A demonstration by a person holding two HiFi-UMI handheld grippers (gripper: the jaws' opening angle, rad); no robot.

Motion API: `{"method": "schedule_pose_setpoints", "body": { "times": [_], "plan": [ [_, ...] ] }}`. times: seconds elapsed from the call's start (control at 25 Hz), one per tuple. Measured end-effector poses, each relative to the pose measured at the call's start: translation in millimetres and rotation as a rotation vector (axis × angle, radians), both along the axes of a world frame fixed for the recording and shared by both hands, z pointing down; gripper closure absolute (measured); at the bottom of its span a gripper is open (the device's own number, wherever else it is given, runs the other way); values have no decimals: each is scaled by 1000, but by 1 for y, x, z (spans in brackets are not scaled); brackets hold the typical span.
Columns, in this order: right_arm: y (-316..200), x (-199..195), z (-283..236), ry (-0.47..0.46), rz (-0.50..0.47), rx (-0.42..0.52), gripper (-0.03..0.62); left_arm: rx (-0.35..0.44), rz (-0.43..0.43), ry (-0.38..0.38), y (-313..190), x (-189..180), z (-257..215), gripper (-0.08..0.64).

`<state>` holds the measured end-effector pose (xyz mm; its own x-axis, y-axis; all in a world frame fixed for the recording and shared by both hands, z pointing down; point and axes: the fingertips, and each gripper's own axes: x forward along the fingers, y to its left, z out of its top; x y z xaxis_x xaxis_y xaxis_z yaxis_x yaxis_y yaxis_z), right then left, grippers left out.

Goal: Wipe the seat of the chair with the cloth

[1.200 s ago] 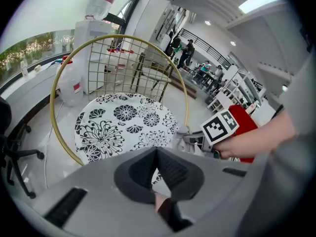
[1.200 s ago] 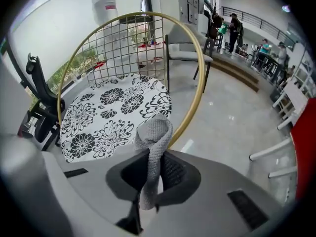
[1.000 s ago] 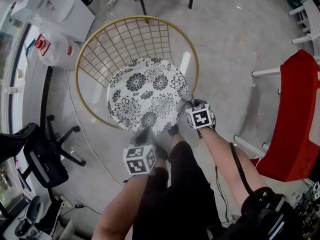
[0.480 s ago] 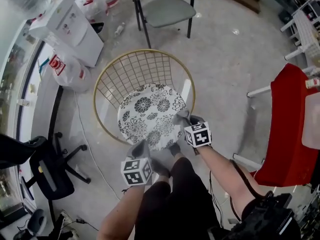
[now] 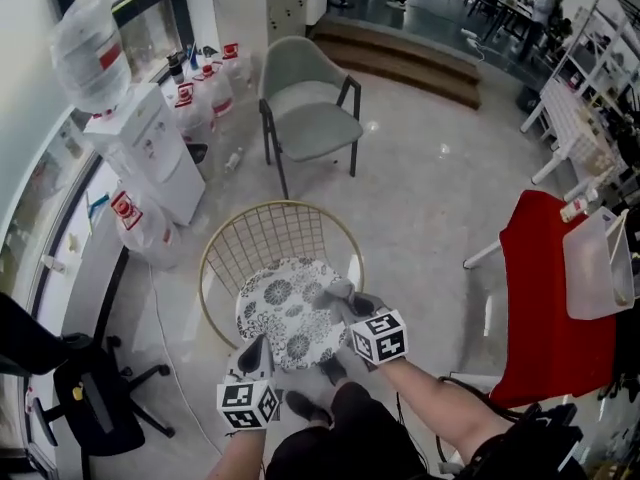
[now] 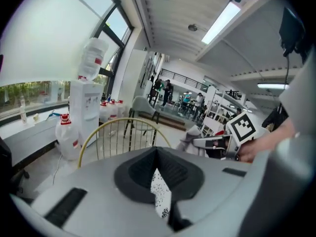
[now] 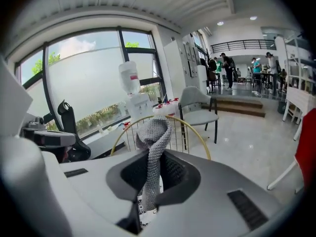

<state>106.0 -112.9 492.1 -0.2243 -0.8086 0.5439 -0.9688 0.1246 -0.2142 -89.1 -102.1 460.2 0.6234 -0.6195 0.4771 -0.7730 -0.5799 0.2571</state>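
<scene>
My right claw [image 5: 347,306] is clenched on the grey knit cloth [image 7: 152,147], which sits over the right edge of the chair's floral seat [image 5: 275,313], at lower centre of the head view. My left claw [image 5: 256,348] is closed on nothing, just below the seat.

The wire-backed chair [image 5: 270,243] stands before the person. The left hand-held gripper [image 5: 256,348] is at its seat's [image 5: 280,313] near edge, and the right hand-held gripper [image 5: 345,306], pinching the cloth [image 5: 333,294], is at the right edge. An armchair [image 5: 310,108] stands behind, a water dispenser [image 5: 145,163] to the left, and a red chair [image 5: 540,298] to the right.
</scene>
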Motion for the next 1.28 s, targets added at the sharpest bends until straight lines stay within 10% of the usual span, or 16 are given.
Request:
{"method": "schedule_pose_setpoints", "body": {
  "times": [1.28],
  "plan": [
    [47,-6,-276,-52,-202,456,561,406,-80,196,15,6,-263,552]
  ]
}}
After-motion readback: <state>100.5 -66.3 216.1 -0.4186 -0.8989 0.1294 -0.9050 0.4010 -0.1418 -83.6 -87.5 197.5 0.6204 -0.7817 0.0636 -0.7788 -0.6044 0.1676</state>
